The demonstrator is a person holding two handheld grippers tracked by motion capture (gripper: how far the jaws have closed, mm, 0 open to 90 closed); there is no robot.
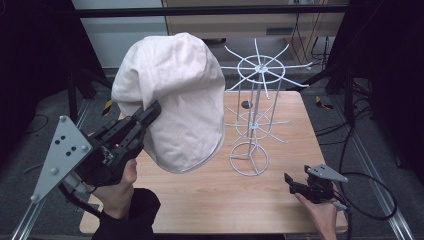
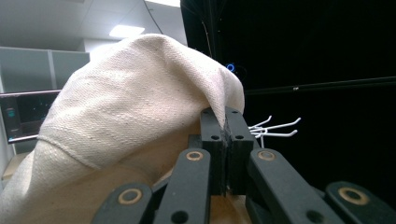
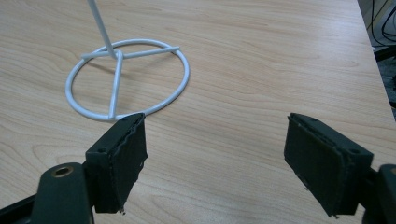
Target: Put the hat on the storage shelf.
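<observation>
Left tool point(image 1: 150, 112), raised above the tabletop point(image 1: 210, 200), jaws clamped on the edge of one cream cloth point(image 1: 175, 100). The cloth hangs lifted, draping just left of one white wire rack point(image 1: 252, 125) and hiding part of the tabletop behind it. The rack stands upright on its ring base point(image 3: 128, 79). Right tool point(image 3: 224, 163), low near the tabletop's right corner, jaws wide apart, holding nothing.

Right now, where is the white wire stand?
In the high view the white wire stand is upright right of centre on the wooden table, just right of the cream cloth that the left claw holds raised.
</observation>
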